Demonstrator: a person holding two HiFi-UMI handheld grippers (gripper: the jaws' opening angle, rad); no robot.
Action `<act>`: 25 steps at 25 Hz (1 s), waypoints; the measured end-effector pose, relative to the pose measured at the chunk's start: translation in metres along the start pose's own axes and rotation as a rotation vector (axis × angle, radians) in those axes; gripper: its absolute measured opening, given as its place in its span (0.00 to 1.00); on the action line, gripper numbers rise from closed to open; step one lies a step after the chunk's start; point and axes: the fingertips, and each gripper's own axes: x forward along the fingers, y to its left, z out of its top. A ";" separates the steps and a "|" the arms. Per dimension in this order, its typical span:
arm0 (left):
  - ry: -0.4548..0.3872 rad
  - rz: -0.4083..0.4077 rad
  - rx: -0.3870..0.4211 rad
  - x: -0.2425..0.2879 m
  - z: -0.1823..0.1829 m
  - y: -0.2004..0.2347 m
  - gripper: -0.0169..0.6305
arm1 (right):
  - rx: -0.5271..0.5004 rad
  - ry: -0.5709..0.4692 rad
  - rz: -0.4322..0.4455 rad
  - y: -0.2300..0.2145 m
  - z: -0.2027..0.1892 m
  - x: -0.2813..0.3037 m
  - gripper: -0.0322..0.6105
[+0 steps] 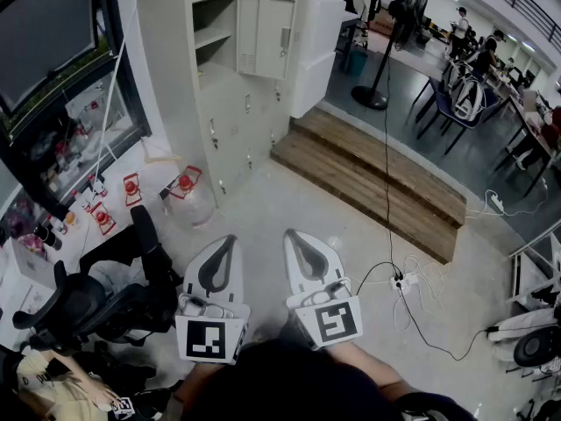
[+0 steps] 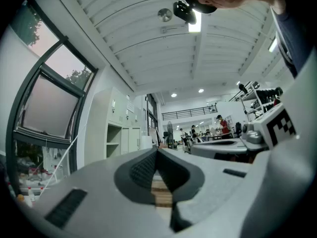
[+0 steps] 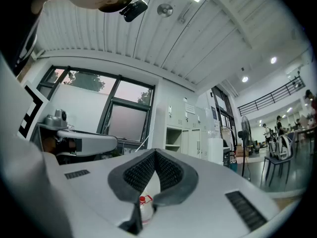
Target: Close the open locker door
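Overhead, the head view is showing both tongs side by side, the left gripper (image 1: 230,239) and the right gripper (image 1: 294,235), each pinching shut on nothing. The locker door (image 1: 267,35) is hanging open at twelve o'clock, well apart from them. Only the right gripper view is catching a red-capped bottle (image 3: 144,202) beneath its closed jaws, while the left gripper view is catching the wooden step (image 2: 161,192) instead. A fan (image 1: 386,51) is standing at one o'clock.
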 end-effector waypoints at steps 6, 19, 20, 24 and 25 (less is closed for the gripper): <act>0.008 -0.001 -0.019 0.008 -0.001 0.006 0.03 | 0.004 -0.002 -0.007 -0.003 -0.001 0.010 0.07; 0.029 -0.042 -0.016 0.094 -0.022 0.012 0.03 | 0.045 0.028 -0.015 -0.064 -0.025 0.072 0.08; 0.032 -0.039 -0.016 0.106 -0.023 0.015 0.03 | 0.052 0.030 -0.008 -0.071 -0.027 0.081 0.11; 0.026 -0.018 -0.012 0.159 -0.023 0.028 0.03 | 0.069 0.019 0.016 -0.106 -0.032 0.125 0.18; 0.023 -0.011 -0.011 0.173 -0.023 0.031 0.03 | 0.070 0.014 0.022 -0.115 -0.033 0.135 0.18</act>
